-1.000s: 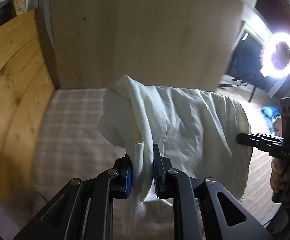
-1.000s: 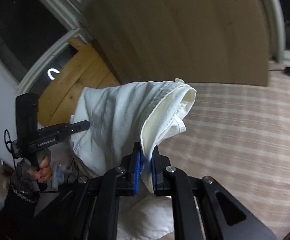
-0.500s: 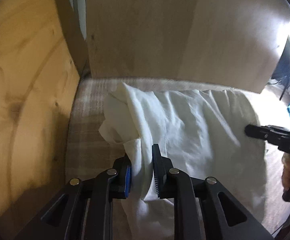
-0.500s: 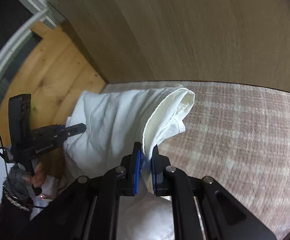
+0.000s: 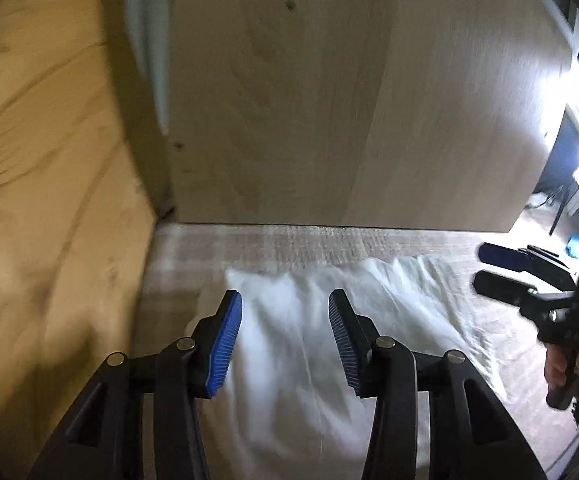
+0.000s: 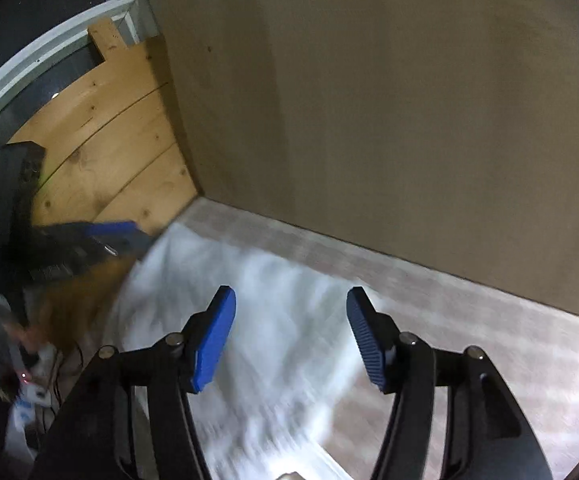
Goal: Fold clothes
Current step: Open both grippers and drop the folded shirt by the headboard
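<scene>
the white garment (image 5: 301, 344) lies spread on the checked tabletop (image 5: 289, 240), its far edge close to the pale wooden back panel (image 5: 329, 100) and its left side near the knotty pine side wall (image 5: 41, 200). this looks like the release at the end of a fold: the cloth has been laid down and both tools are letting it go.

the left gripper (image 5: 285, 332) hangs over the garment's far left part with its jaws opening, blue pads (image 5: 225, 340) spread apart and no cloth pinched between them; fabric only shows below the gap. the right gripper (image 6: 289, 328) sits over the garment's far right edge, its jaws opening too, spread wide with nothing caught in them. in the left wrist view the right gripper also appears at the right edge, held in the person's hand (image 5: 561, 364), its two jaws parted above the cloth.

both views are blurred, so the crease lines and the exact outline of the fold are hard to read.

the next move, as i judge it, calls for lifting both grippers clear without dragging the fabric, then choosing fresh edges or corners for another fold, or smoothing the layer if it has bunched.
</scene>
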Demonstrator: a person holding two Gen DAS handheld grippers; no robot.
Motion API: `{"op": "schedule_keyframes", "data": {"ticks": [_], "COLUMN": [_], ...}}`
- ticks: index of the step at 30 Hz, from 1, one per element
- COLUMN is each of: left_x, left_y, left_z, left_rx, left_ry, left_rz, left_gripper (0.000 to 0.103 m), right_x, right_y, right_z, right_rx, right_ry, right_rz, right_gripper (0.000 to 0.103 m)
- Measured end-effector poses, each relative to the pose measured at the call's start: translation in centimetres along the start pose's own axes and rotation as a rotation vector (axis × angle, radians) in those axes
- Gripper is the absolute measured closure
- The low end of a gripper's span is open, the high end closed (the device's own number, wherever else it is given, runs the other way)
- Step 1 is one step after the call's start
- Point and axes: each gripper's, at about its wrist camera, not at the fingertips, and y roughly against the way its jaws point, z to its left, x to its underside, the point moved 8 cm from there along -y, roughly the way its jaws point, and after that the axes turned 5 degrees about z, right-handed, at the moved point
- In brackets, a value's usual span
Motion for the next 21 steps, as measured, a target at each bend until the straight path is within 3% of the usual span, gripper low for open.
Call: {"op": "schedule_keyframes", "data": {"ticks": [3,4,6,8,12,14,16,19,21], "left_x": [0.4,0.8,1.2,1.1,1.4,2.6,4.5,7.4,9.2], "left_y": [-3.5,-4.9,-5.7,-4.7,-0.3,1.6,2.6,1.0,-0.9], "left_z": [0.1,0.9,2.0,2.7,2.1,0.3,-1.8,-3.0,-1.9], "left_rx": [-0.062,-0.140,-0.123,-0.103,-0.140,-0.086,-0.056,-0.010,-0.047], "left_ry": [-0.034,-0.065,-0.035,0.014,-0.001,-0.022,-0.065,-0.066,-0.053], "left_rz": [0.040,0.068,0.090,0.080,0.019,-0.001,0.008,0.070,0.125], "left_gripper": [0.059,0.057,0.054,0.053,0.057,0.055,0.055,0.053,0.053], "right_x": [0.0,0.3,1.1,1.1,0.8,1.7,2.9,5.6,7.4], "right_y": [-4.4,-5.6,-7.2,-6.6,-3.6,-1.8,-0.1,0.8,0.0], "right_z": [0.5,0.2,-0.8,-1.3,-2.2,-0.8,1.0,3.3,3.7], "right_rx": [0.030,0.054,0.092,0.067,0.102,0.051,-0.014,-0.061,-0.060], "right_ry": [0.028,0.040,0.058,0.048,-0.051,-0.056,-0.047,-0.022,-0.023], "right_rz": [0.074,0.102,0.147,0.124,0.124,0.124,0.116,0.113,0.150], "right_gripper": [0.046,0.046,0.046,0.046,0.046,0.040,0.036,0.031,0.030]}}
